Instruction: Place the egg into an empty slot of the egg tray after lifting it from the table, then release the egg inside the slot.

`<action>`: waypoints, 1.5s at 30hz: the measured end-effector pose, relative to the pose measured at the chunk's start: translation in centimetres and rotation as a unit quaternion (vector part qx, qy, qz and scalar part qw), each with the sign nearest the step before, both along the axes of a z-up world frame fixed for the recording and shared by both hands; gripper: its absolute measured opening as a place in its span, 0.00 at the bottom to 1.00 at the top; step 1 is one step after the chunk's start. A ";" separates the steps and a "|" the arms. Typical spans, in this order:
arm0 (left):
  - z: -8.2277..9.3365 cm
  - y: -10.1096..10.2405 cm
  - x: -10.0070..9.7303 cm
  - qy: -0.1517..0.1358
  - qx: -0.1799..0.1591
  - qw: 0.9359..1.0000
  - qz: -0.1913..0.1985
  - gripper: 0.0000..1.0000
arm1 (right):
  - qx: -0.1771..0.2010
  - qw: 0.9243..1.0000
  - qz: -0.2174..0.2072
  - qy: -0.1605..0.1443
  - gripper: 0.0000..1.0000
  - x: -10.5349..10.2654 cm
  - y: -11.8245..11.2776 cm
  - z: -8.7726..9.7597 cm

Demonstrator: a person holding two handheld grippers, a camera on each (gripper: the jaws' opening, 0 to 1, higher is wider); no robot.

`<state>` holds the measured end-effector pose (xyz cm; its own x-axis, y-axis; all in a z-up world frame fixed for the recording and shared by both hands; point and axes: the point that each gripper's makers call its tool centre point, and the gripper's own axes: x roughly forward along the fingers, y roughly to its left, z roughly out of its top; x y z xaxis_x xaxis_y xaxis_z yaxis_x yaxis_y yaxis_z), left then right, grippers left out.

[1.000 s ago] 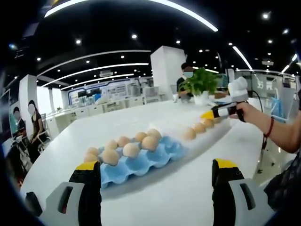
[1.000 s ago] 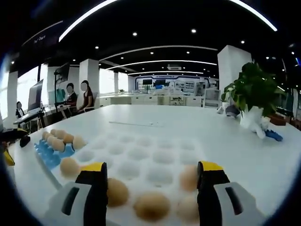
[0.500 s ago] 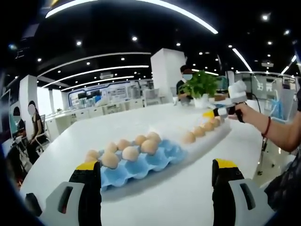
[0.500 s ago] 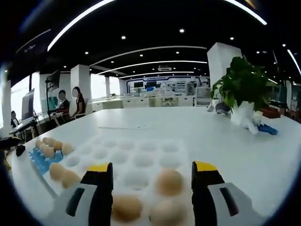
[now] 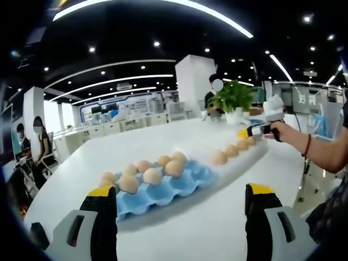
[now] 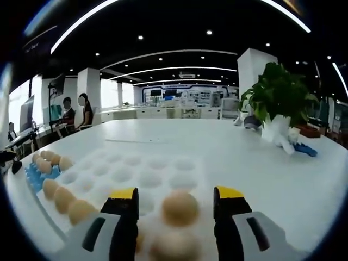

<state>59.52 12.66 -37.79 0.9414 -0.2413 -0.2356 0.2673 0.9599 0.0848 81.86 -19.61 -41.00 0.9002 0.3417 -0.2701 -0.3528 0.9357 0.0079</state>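
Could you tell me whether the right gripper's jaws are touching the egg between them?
Apart. In the right gripper view, white tray shows on both sides of the egg between the right gripper's yellow-tipped jaws.

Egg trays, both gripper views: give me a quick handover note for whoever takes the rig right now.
Left gripper: open, empty, facing the blue tray with its seven eggs.
Right gripper: open, jaws either side of an egg on the white tray, not gripping it.
Done: some eggs sit along the white tray's near edges.
Left: close on an egg, lift it, set it in an empty slot, release.

Potted plant on table; seated people beyond
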 end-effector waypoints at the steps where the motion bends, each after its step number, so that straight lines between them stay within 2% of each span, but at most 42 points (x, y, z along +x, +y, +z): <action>1: 0.0 0.0 0.0 0.000 -0.002 1.000 0.000 1.00 | 0.000 1.000 -0.001 0.001 0.55 0.1 0.0 -0.1; 5: -0.2 -0.2 0.0 0.002 -0.003 1.000 -0.001 1.00 | -0.012 1.000 -0.008 0.006 0.48 0.6 -0.5 -0.5; 8: -0.4 -0.2 0.0 0.004 -0.004 1.000 0.000 1.00 | -0.038 0.999 -0.018 0.010 0.41 0.5 -0.9 -1.1; 13: -0.6 -0.1 0.0 0.005 -0.008 1.000 0.001 1.00 | -0.015 1.000 -0.016 0.016 0.37 0.6 -0.5 -1.2; 16: -0.8 -0.2 0.0 0.008 -0.005 1.000 0.001 1.00 | -0.014 1.000 -0.013 0.015 0.35 0.3 -0.3 -1.2; 23: -0.6 0.2 -0.1 0.007 -0.004 1.000 0.004 1.00 | -0.011 1.000 -0.006 0.015 0.32 0.6 -0.1 -1.2; 35: -0.7 0.1 -0.3 0.009 -0.007 1.000 0.002 1.00 | -0.029 1.000 -0.002 0.011 0.30 0.5 -0.2 -1.2; 40: -0.4 0.5 -0.5 0.004 -0.010 1.000 0.012 1.00 | -0.015 1.000 -0.006 0.005 0.29 0.2 -0.4 -0.9; 45: -0.3 0.7 -0.5 0.002 -0.011 1.000 0.014 1.00 | 0.005 1.000 -0.008 -0.013 0.29 -0.3 -0.5 0.3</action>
<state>59.04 13.31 -38.06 0.9470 -0.2204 -0.2337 0.2408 0.9686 0.0623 81.60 -20.15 -40.69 0.9122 0.3297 -0.2433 -0.3380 0.9411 0.0080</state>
